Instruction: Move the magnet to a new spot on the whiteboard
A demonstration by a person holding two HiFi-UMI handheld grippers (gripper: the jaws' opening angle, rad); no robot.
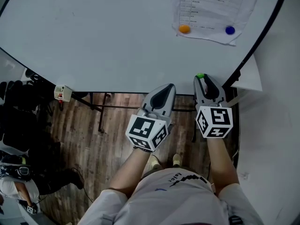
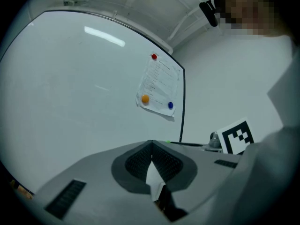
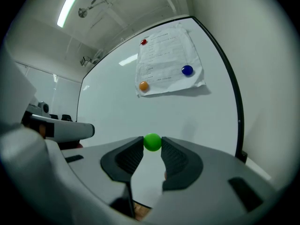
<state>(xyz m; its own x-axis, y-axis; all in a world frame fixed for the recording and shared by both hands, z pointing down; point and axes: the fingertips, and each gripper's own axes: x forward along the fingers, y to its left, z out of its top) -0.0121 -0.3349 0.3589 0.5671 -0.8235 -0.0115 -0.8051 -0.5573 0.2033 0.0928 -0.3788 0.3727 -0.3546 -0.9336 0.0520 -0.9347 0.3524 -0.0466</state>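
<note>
A small green magnet (image 3: 152, 142) is pinched between the tips of my right gripper (image 3: 152, 143), also visible as the green magnet (image 1: 200, 76) at the tip of the right gripper (image 1: 201, 78), just off the whiteboard's lower edge. The whiteboard (image 1: 93, 32) fills the upper part of the head view. My left gripper (image 1: 168, 88) hangs beside the right one, jaws closed together with nothing between them; in its own view the left gripper (image 2: 151, 153) points at the whiteboard (image 2: 70, 88).
A paper sheet (image 1: 213, 8) is pinned near the board's right side by an orange magnet (image 1: 184, 29), a blue magnet (image 1: 229, 30) and a red magnet (image 3: 143, 42). The board's black frame (image 1: 262, 36) runs along the right. Below are stand legs (image 1: 101, 114) and wood floor.
</note>
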